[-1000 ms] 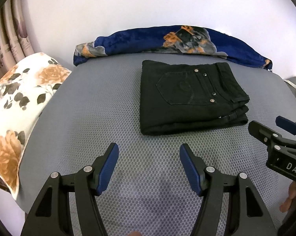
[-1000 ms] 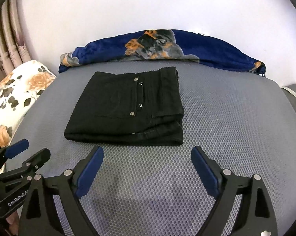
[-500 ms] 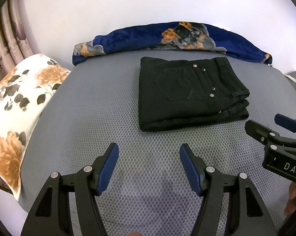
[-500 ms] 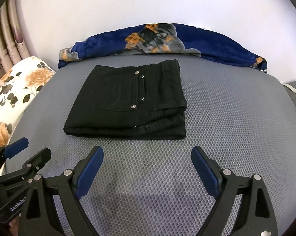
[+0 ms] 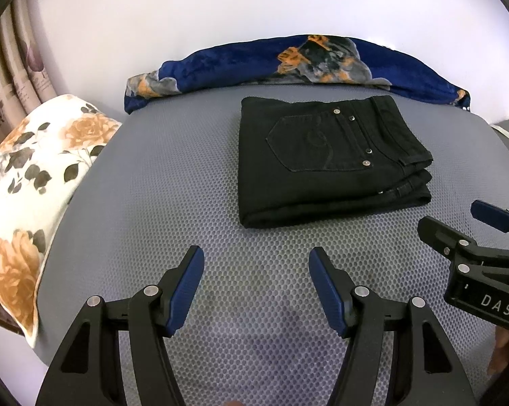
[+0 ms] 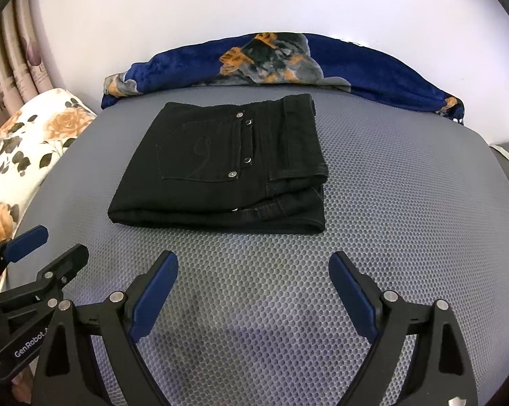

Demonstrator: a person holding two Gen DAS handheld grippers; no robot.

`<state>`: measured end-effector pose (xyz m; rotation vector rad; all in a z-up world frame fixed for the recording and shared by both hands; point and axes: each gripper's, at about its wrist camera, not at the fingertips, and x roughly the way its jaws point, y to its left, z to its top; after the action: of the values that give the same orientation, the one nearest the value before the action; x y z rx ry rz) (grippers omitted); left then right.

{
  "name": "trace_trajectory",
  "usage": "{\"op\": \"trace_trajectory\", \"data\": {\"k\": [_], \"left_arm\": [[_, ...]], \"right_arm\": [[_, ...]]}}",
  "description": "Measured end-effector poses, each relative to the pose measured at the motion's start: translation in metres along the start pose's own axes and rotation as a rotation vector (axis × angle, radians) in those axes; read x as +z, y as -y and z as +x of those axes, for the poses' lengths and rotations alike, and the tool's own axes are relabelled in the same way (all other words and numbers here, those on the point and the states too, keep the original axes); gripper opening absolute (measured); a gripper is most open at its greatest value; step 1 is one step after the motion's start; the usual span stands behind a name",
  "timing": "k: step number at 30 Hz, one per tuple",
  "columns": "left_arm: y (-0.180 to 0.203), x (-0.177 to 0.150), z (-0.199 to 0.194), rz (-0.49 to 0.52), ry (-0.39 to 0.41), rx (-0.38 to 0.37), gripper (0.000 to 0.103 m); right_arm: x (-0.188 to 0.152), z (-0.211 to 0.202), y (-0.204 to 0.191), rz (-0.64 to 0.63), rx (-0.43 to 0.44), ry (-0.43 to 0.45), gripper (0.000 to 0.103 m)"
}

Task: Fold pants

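While both grippers hang over the near part of the grey mesh-covered bed (image 5: pixel 153 203), the black pants (image 5: pixel 325 159) lie folded into a compact rectangle toward the far side, back pocket w/ metal rivets facing up, waistband end at the right, layers stacked at the near-right corner.

Left gripper (image 5: pixel 256 286): jaws spread, nothing btwn them, blue pads over bare mesh, well short of the pants' near edge. In the left wrist view the pants sit ahead and to the right of it.

Right gripper (image 6: pixel 253 286): jaws spread wider, also empty, over bare mesh; pants ahead and slightly left in its own view, near edge not touched. It shows at the right edge of the left wrist view, and the left gripper shows at the lower-left edge of the right wrist view, so the two are side by side.

Behind the pants, along the far edge of the bed against the white wall, lies a rolled blue blanket (image 5: pixel 288 64) w/ orange and grey print, close to the pants; can't tell if they touch. A white pillow (image 5: pixel 31 182) w/ orange roses sits at the bed's left side, well apart from the pants. Curtains (image 5: pixel 14 64) hang at far left.
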<state>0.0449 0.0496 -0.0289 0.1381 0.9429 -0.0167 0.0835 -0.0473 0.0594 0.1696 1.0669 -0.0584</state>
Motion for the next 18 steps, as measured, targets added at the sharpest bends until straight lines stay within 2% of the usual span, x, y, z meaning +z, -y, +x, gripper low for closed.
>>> {"op": "trace_trajectory", "data": {"k": [18], "left_arm": [[0.0021,-0.0016,0.0038,0.001,-0.004,-0.004,0.065]], "right_arm": [[-0.0014,0.0045,0.0012,0.005,0.002,-0.013,0.089]]}}
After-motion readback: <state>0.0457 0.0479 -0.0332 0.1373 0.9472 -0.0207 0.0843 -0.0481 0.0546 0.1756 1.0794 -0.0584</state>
